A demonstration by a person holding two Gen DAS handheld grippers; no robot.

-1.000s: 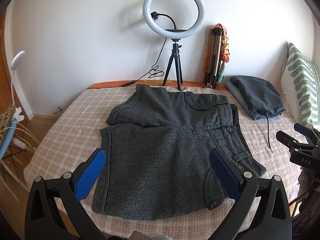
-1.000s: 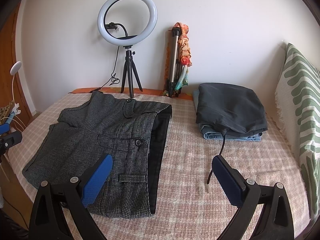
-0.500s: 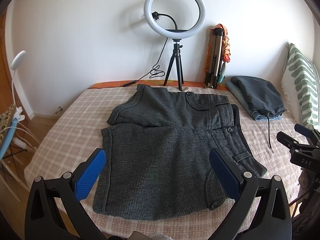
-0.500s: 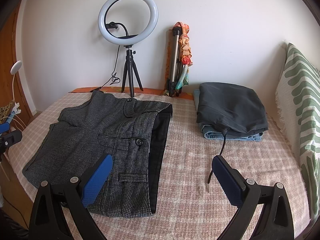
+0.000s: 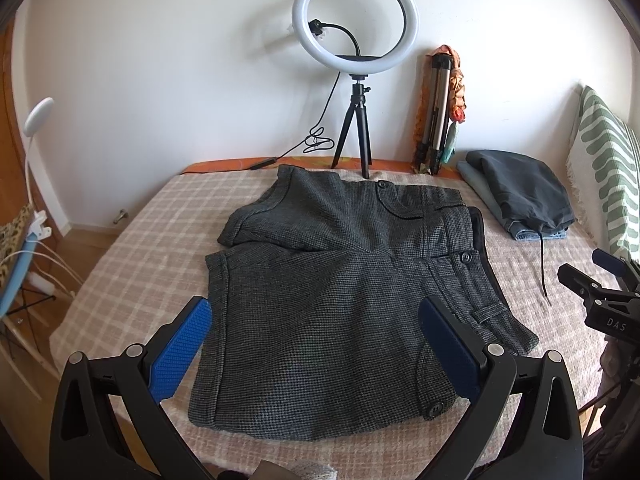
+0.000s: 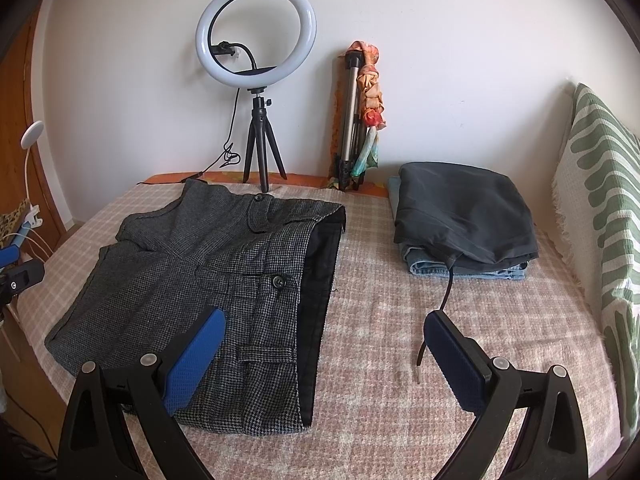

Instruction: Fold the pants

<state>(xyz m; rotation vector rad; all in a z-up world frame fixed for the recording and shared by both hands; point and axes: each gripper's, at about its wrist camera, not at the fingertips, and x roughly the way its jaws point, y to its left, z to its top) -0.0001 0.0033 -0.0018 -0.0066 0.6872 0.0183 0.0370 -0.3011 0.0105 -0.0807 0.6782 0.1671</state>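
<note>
With the left gripper (image 5: 316,344) and right gripper (image 6: 320,356) both spread wide and empty, pinch the grey shorts (image 5: 340,300) at matching corners, lifting evenly

Bare bedcover (image 6: 380,320) between my pants (image 6: 200,280) and the folded stack (image 6: 464,220) gives passage; its drawstring (image 6: 444,300) crosses there, apparently lying loose.

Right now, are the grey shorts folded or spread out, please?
Spread: the grey shorts lie flat on the checked blanket, both legs apart.
</note>
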